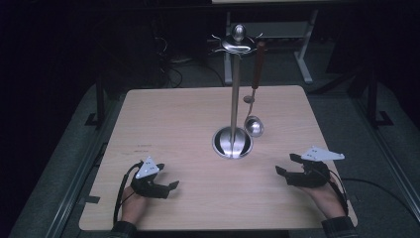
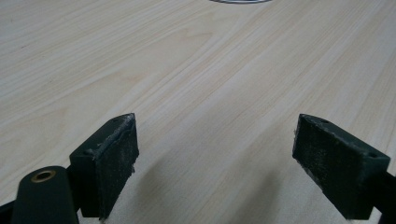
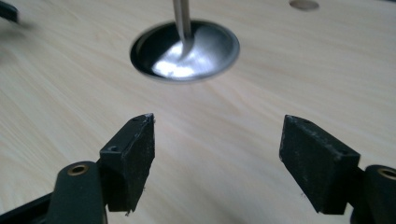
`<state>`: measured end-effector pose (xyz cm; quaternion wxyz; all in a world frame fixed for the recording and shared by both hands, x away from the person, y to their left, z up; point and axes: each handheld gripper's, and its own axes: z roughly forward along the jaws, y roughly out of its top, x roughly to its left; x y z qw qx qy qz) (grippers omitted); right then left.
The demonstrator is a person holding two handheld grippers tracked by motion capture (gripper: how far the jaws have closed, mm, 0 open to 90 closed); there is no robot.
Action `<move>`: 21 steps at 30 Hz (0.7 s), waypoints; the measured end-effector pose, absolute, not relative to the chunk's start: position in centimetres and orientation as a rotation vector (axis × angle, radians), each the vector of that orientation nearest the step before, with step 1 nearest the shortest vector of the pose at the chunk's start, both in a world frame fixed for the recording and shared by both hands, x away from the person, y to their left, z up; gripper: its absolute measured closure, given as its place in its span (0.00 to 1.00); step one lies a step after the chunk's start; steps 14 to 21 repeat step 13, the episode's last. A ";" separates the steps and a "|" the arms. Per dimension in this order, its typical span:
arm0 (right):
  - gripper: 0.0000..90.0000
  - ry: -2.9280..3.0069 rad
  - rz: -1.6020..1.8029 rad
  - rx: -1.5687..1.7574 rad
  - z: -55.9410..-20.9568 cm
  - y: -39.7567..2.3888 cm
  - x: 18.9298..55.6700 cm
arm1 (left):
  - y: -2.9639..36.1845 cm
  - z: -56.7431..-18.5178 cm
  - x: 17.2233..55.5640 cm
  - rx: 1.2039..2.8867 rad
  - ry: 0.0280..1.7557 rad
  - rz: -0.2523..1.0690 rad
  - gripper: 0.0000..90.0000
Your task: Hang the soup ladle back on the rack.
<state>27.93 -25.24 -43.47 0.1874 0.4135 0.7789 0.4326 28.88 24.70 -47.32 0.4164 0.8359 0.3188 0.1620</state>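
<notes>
A steel utensil stand (image 1: pixel 235 94) rises from a round dished base (image 1: pixel 232 142) at the middle of the wooden table (image 1: pixel 188 119). From its hooked top (image 1: pixel 238 44) hangs a ladle with a brown handle (image 1: pixel 258 69) and a shiny bowl (image 1: pixel 254 127) just above the table. My left gripper (image 1: pixel 167 176) rests low at the table's front left, open, with bare wood between its jaws (image 2: pixel 215 140). My right gripper (image 1: pixel 286 164) sits at the front right, open and holding nothing (image 3: pixel 217 135). It faces the stand's base (image 3: pixel 205 51) and pole (image 3: pixel 183 18).
A small round brownish spot (image 3: pixel 303 4) lies on the table beyond the base. The base's rim (image 2: pixel 240 1) peeks in at the top of the left gripper view. Dark floor, table legs and cables surround the table.
</notes>
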 end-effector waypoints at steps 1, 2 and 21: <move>0.29 2.191 1.203 1.166 -43.7 -25.4 27.7 | 24.7 -47.3 28.9 2.096 0.798 0.410 0.16; 0.29 2.193 1.188 1.172 -43.9 -25.6 27.4 | 24.7 -47.3 28.8 2.096 0.799 0.409 0.16; 0.27 2.173 1.178 1.219 -44.6 -26.8 26.8 | 24.7 -47.3 28.8 2.095 0.801 0.403 0.16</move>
